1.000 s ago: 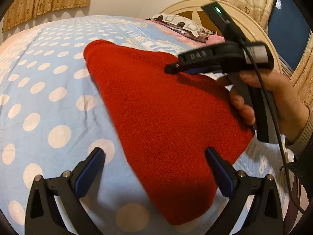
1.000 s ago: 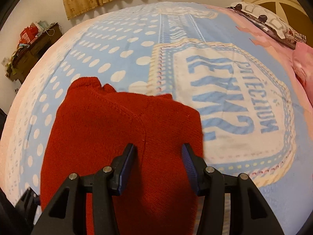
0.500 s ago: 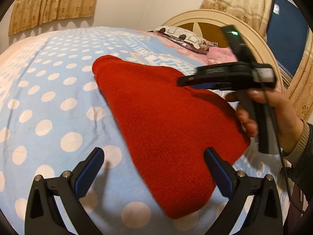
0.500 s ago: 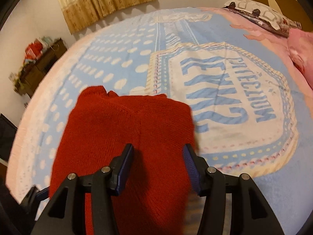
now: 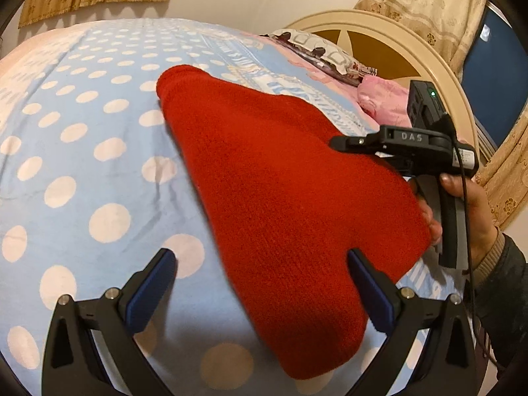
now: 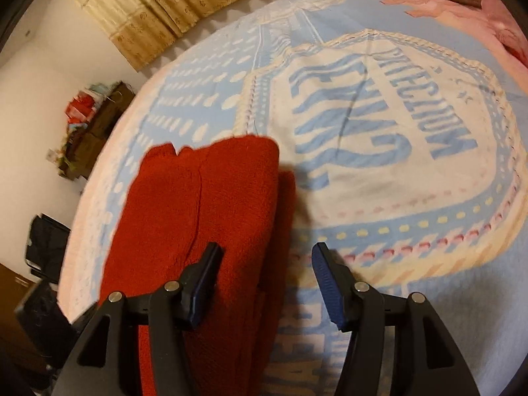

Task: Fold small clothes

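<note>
The right gripper (image 6: 264, 283) is opening over the right edge of the red knit garment (image 5: 283, 204), gripping nothing; the left gripper (image 5: 260, 283) stands wide. The garment lies folded on the dotted bedspread (image 5: 82, 151). I think the release should be gentle, so the fold stays flat.

Right claw (image 6: 264, 283) wider, now shifted toward red knit's (image 6: 204, 217) edge

surface: bed (image 5: 99, 151), blue polka-dot cover | on it: folded red knit garment (image 5: 280, 198), pillow (image 5: 316, 52)
</note>
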